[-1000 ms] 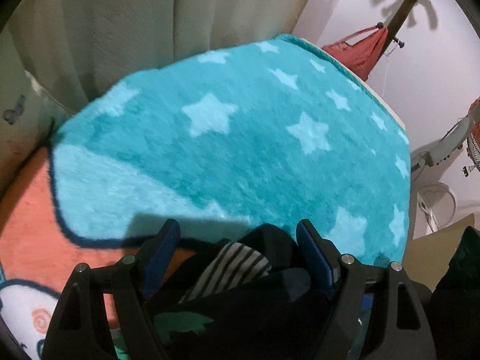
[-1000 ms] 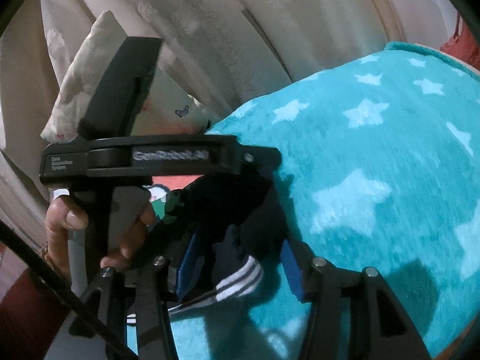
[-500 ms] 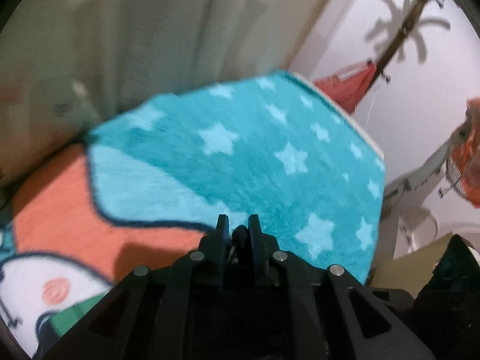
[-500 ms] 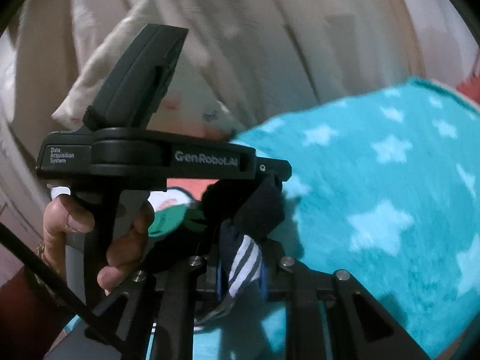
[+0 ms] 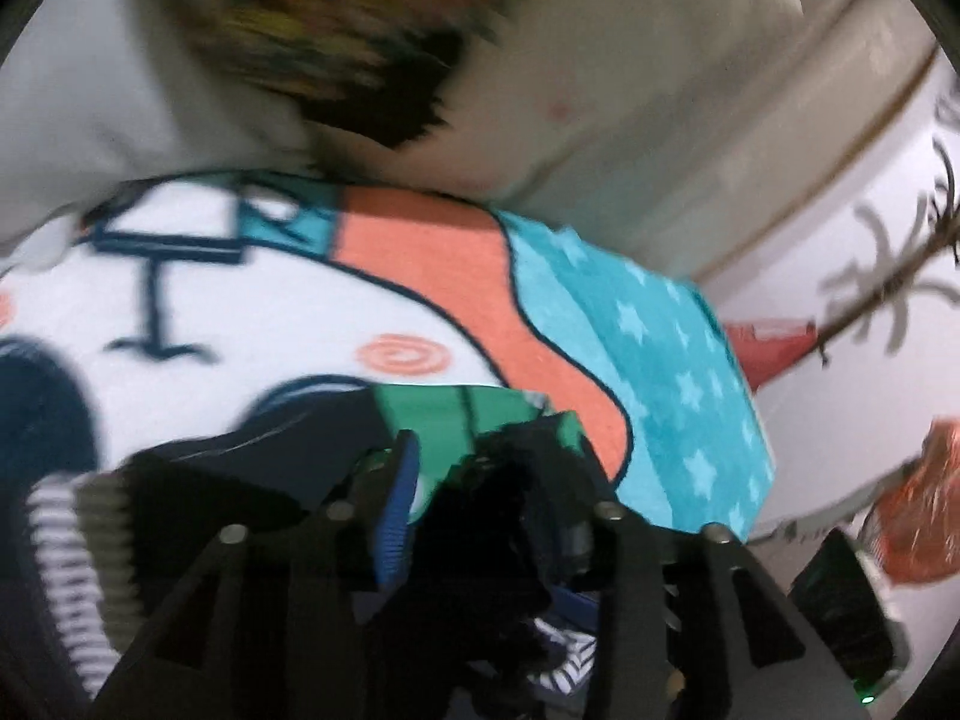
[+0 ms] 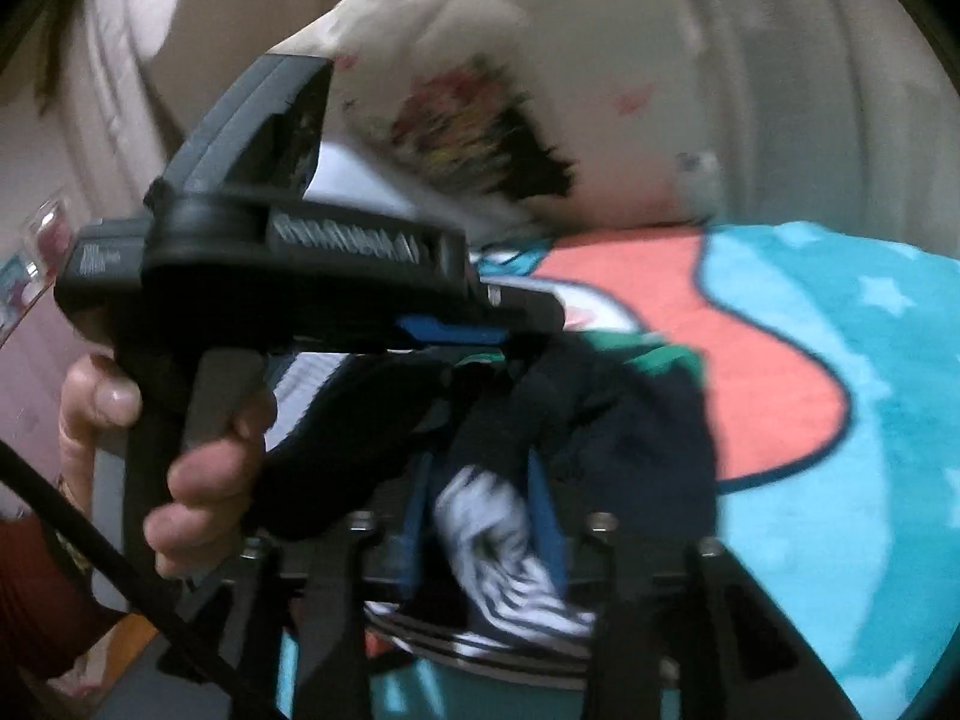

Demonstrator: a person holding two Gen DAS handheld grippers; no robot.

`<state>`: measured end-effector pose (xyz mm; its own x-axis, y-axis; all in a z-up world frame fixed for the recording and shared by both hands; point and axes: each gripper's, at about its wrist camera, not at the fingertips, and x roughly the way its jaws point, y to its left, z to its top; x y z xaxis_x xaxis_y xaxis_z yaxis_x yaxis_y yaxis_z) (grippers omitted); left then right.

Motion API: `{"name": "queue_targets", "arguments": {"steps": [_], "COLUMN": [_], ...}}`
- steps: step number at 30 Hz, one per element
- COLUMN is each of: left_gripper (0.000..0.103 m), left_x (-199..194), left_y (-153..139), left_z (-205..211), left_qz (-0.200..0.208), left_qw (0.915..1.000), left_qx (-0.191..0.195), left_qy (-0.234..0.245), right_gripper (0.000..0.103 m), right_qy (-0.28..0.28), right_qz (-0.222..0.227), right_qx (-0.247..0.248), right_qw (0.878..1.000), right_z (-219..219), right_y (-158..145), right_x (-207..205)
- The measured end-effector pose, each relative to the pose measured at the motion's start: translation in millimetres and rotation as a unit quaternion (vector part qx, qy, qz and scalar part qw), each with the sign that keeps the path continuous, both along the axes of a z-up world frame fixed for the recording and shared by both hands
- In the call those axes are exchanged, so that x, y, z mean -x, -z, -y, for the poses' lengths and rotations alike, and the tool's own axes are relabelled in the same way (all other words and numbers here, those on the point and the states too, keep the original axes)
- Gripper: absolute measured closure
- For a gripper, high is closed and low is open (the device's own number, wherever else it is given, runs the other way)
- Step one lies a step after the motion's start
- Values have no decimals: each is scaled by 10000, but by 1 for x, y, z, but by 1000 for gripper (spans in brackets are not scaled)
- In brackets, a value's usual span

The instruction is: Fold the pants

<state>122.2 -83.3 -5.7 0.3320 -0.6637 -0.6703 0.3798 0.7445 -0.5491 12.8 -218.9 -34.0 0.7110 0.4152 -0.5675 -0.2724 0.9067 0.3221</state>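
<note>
Dark navy pants (image 5: 288, 450) with white-striped cuffs lie bunched on the plush blanket (image 5: 660, 360). My left gripper (image 5: 486, 450) hangs over them, its jaws opening. Dark fabric sits between the jaws, with a gap beside the blue left pad (image 5: 393, 510). My right gripper (image 6: 480, 468) is also opening, and a striped cuff (image 6: 492, 534) lies loosely between its blue pads. In the right wrist view a hand (image 6: 204, 468) holds the left gripper's black housing (image 6: 270, 276) just above the pants (image 6: 636, 432). Both views are blurred.
The blanket (image 6: 840, 480) has teal star, orange and white cartoon patches. A cream printed pillow (image 5: 360, 30) leans at the back against pale curtains (image 6: 780, 60). A dark box (image 5: 840, 600) and an orange-red object (image 5: 924, 516) stand off the right edge.
Both grippers swung from the teal star area toward the pillow end and rolled. Their jaws clamped on pants fabric half a second ago and now stand apart again.
</note>
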Motion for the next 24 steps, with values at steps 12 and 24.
{"name": "queue_targets", "arguments": {"steps": [12,24], "left_gripper": [48,43], "left_x": [53,87], "left_y": [-30,-23], "left_z": [-94,-168], "left_qz": [772,720], "left_qw": [9888,9732], "left_qx": [-419,-529], "left_qy": [-1209,-2118], "right_gripper": [43,56], "right_qy": [-54,223], "right_qz": [278,-1168], "right_qx": [-610,-718], "right_qw": [9977,9903], "right_z": [9,0], "right_y": [-46,11], "right_x": [26,-47]}}
